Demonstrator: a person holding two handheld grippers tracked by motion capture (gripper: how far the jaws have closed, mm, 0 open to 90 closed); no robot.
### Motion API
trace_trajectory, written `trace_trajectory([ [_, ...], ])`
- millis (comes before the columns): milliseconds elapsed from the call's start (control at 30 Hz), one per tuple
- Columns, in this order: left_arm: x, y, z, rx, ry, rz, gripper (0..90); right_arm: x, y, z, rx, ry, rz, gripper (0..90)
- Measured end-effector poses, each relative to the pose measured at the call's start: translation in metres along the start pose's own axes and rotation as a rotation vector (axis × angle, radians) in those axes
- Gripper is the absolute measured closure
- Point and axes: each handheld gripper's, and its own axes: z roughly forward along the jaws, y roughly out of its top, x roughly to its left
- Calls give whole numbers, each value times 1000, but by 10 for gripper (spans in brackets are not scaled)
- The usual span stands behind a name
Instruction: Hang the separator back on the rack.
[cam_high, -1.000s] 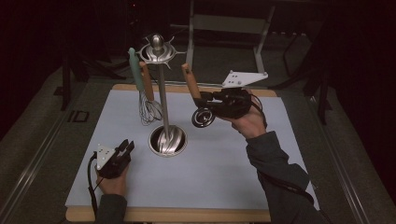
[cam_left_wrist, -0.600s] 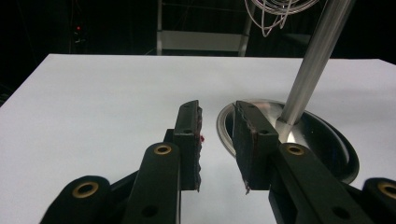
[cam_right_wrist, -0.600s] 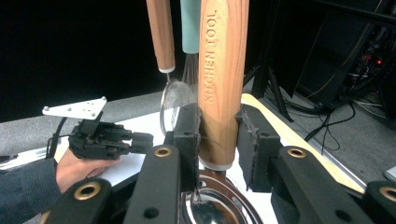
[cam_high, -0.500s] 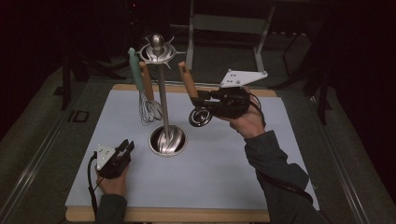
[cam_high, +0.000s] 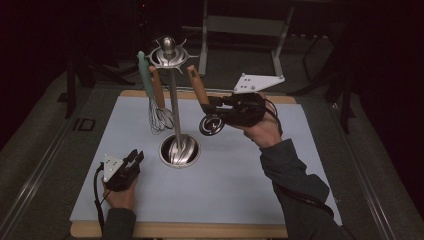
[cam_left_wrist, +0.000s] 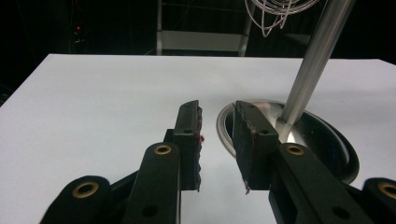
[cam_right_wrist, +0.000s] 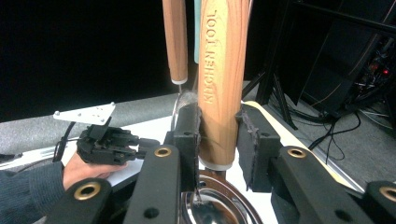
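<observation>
Holding a wooden-handled utensil (cam_high: 200, 95) by its handle, the right gripper (cam_high: 220, 107) angles it toward the rack (cam_high: 170, 55) for hanging. Left gripper (cam_high: 131, 162) rests part-open, empty, on the counter (cam_high: 250, 180).

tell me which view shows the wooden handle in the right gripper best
The right gripper view: the wooden handle stands upright between the right gripper pads, its lettering readable. The high view shows it small and slanted; the left gripper view adds nothing on it.
</observation>
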Motion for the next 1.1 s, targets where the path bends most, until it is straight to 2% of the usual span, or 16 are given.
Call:
trace_trajectory([
  [1100, 0, 0, 0, -5, 0, -7, 717, 10, 5, 5, -17, 41, -23, 710],
])
